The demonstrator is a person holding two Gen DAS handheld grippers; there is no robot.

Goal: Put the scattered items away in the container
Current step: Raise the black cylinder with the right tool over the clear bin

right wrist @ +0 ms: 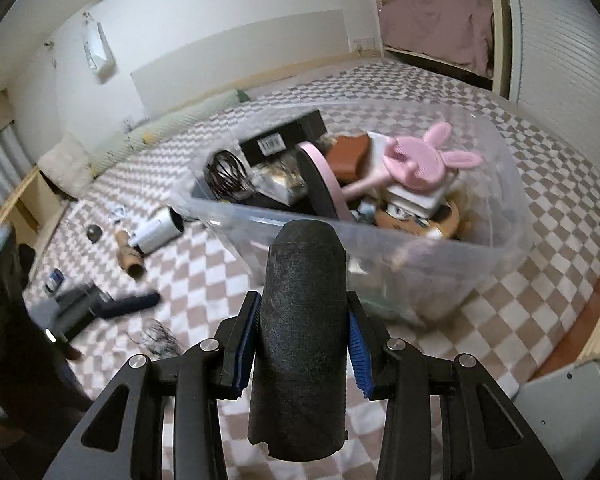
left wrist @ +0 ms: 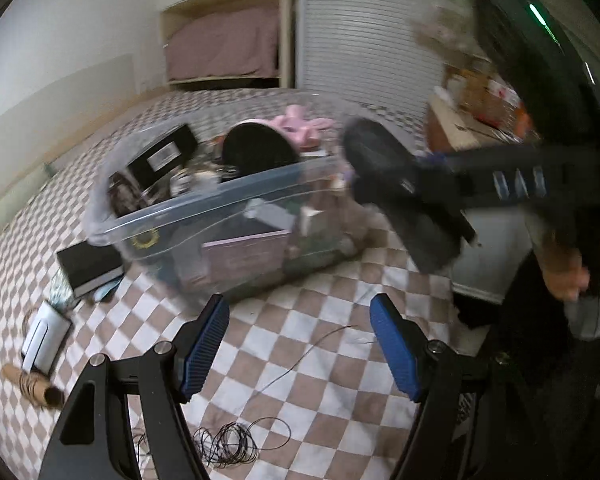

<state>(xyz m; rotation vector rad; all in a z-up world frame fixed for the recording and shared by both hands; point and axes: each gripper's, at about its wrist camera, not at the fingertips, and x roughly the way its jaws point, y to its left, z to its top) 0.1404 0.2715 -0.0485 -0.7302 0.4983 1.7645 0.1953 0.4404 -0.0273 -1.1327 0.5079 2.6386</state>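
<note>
A clear plastic bin (left wrist: 228, 204) (right wrist: 496, 248) stands on the checkered mat, full of items such as a pink bunny toy (right wrist: 424, 160) and a black box (right wrist: 284, 136). My right gripper (right wrist: 302, 338) is shut on a black foam roller (right wrist: 304, 320) and holds it just before the bin's near wall. In the left wrist view the roller (left wrist: 396, 196) hangs in the air at the bin's right end. My left gripper (left wrist: 300, 344) is open and empty, low over the mat in front of the bin.
On the mat lie a coil of black wire (left wrist: 232, 444), a black book (left wrist: 88, 268), a white device (left wrist: 44, 336), a cardboard tube (left wrist: 32, 386) and a white roll (right wrist: 156, 234). A wall and a closet with pink bedding (right wrist: 440, 28) stand behind.
</note>
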